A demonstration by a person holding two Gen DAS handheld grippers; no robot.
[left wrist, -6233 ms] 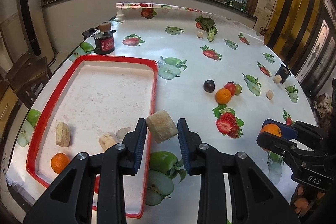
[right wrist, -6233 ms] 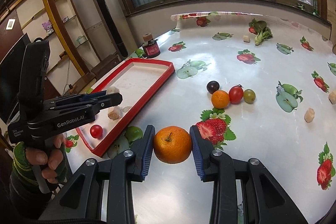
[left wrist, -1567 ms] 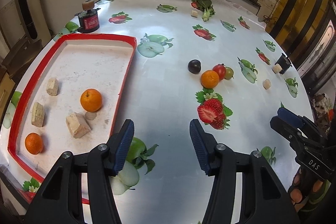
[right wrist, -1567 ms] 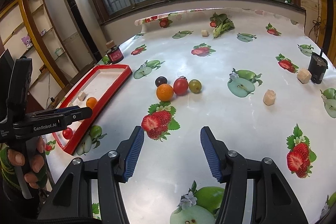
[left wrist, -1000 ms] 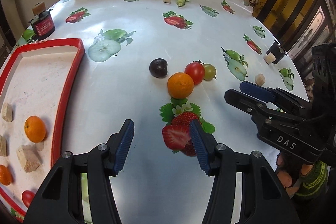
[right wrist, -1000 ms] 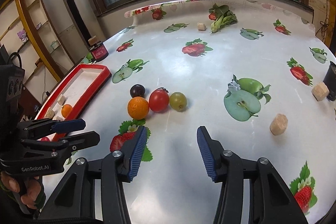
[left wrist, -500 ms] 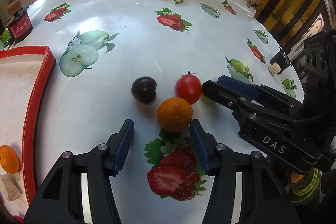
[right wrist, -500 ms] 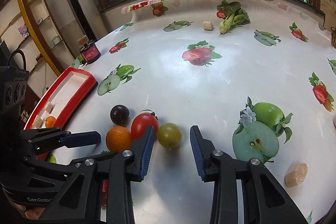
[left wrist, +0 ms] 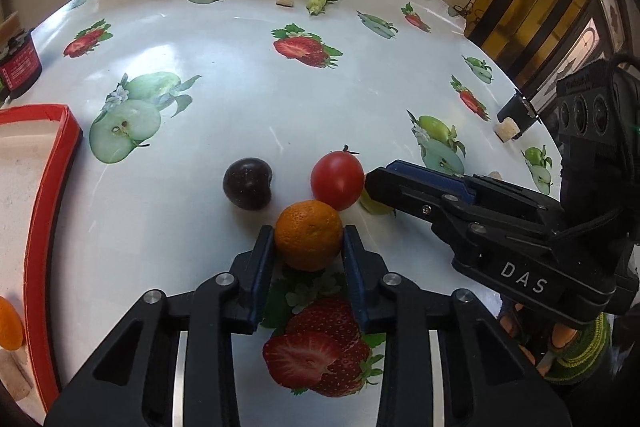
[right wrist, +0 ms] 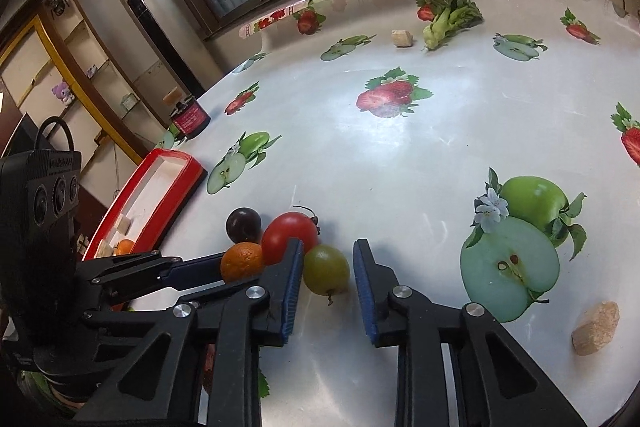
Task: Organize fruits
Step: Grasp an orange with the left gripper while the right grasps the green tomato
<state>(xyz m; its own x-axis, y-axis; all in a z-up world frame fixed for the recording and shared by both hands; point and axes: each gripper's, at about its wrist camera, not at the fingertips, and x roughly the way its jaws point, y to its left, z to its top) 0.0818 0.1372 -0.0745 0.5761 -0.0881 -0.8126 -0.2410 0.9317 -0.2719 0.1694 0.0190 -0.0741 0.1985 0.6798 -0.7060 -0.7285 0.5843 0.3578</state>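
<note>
An orange sits on the table between my left gripper's blue pads, which touch both its sides. Behind it lie a red tomato and a dark plum. My right gripper straddles a green tomato; its left pad touches the fruit and a gap shows at the right pad. The orange, red tomato and plum show left of it. The red tray lies at the left with an orange inside.
Tan chunks lie about the table. A leafy green lies far back. A dark jar with a red label stands beyond the tray. The fruit-print cloth covers the table.
Both grippers moved forward onto the fruit cluster and narrowed. The left jaws closed around the orange; the right jaws closed in around the green tomato.
</note>
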